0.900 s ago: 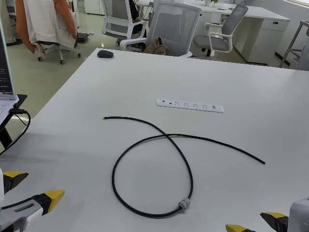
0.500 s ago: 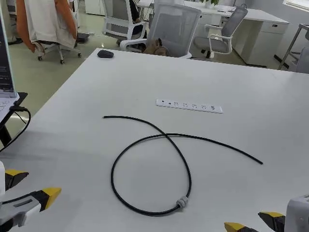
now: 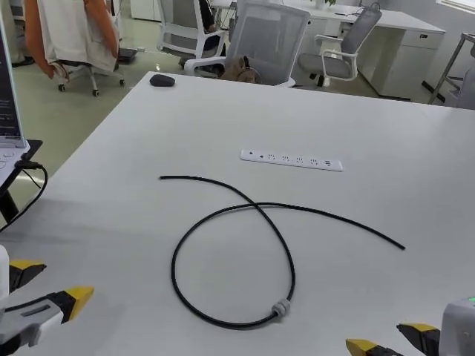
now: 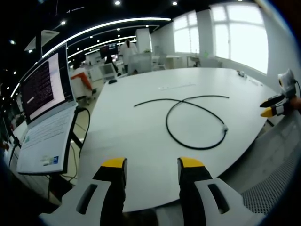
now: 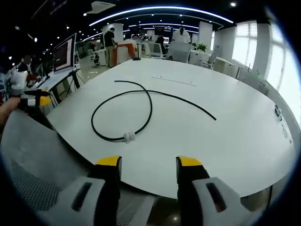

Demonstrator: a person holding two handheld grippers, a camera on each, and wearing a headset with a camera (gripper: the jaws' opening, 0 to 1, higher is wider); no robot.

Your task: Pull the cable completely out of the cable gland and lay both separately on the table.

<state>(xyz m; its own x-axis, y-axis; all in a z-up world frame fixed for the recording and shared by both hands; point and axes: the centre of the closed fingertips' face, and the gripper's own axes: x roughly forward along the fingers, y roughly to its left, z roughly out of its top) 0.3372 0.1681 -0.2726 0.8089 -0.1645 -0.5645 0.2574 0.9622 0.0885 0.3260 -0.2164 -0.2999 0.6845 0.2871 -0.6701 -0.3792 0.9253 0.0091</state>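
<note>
Yellow-tipped left tongs (image 3: 59, 279) and right tongs (image 3: 382, 337) agape, empty, hovering short of looped cable (image 3: 256, 206).

The left tool (image 3: 53, 280) has slid back a touch toward eight o'clock, so its yellow tips sit slightly further from the cable (image 3: 256, 205). The right tool (image 3: 384, 337), at five o'clock, has edged up very slightly.
</note>
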